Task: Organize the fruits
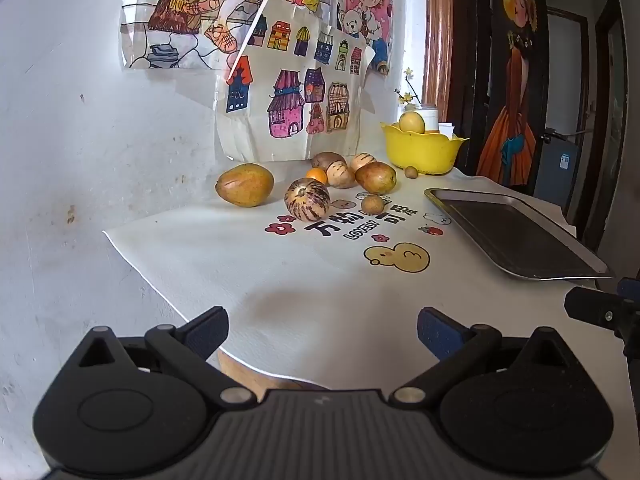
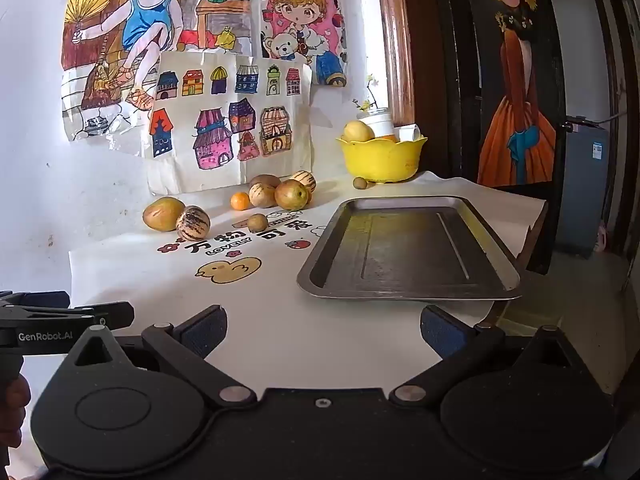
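Observation:
Several fruits lie at the back of the white printed cloth [image 1: 280, 280]: a mango [image 1: 245, 184] [image 2: 163, 213], a striped melon [image 1: 307, 199] [image 2: 193, 223], a small orange [image 1: 317, 175] [image 2: 240, 201], a small brown fruit [image 1: 372, 204] [image 2: 257, 223] and a cluster of brown and striped fruits [image 1: 360, 174] [image 2: 282, 191]. A yellow bowl [image 1: 420, 152] [image 2: 380, 160] holds a yellow fruit [image 1: 412, 123] [image 2: 359, 131]. An empty metal tray [image 1: 516, 232] [image 2: 408, 248] lies on the right. My left gripper [image 1: 322, 330] is open and empty at the cloth's near edge. My right gripper [image 2: 322, 330] is open and empty in front of the tray.
Children's drawings [image 1: 296, 92] [image 2: 228, 120] lean on the white wall behind the fruits. A white jar with flowers [image 1: 426, 114] [image 2: 378, 118] stands behind the bowl. Another small brown fruit [image 1: 411, 172] [image 2: 359, 183] lies beside the bowl. A dark doorway [image 2: 580, 120] is at the right.

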`<state>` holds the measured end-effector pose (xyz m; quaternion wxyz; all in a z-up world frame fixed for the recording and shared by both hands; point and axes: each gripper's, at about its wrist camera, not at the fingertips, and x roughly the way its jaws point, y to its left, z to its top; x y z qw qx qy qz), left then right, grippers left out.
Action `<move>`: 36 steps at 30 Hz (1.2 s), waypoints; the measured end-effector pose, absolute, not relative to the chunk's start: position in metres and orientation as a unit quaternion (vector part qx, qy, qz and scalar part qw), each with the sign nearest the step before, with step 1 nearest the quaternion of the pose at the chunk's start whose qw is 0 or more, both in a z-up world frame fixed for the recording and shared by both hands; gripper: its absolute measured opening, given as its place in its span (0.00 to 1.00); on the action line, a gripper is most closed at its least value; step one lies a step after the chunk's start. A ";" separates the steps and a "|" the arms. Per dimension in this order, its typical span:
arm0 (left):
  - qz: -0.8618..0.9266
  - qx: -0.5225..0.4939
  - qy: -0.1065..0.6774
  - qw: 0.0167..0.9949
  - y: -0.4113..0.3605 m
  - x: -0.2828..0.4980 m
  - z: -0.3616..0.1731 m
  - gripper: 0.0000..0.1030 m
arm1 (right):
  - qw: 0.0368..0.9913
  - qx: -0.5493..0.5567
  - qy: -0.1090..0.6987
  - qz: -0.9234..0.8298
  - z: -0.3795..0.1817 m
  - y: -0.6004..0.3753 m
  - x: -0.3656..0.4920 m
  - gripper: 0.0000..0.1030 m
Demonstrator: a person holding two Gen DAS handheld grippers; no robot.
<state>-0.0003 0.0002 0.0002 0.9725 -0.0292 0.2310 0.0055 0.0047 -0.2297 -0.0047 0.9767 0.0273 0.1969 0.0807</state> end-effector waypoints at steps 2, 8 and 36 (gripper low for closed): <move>0.005 -0.029 0.231 0.973 0.000 -0.001 0.000 0.99 | 0.976 0.029 0.198 0.081 -0.005 -0.230 0.005 1.00; 0.007 -0.027 0.231 0.972 0.000 -0.005 0.001 0.99 | 0.976 0.034 0.198 0.083 -0.005 -0.231 0.004 1.00; 0.005 -0.033 0.239 0.970 0.001 -0.001 -0.006 1.00 | 0.976 0.030 0.198 0.083 -0.006 -0.230 0.004 1.00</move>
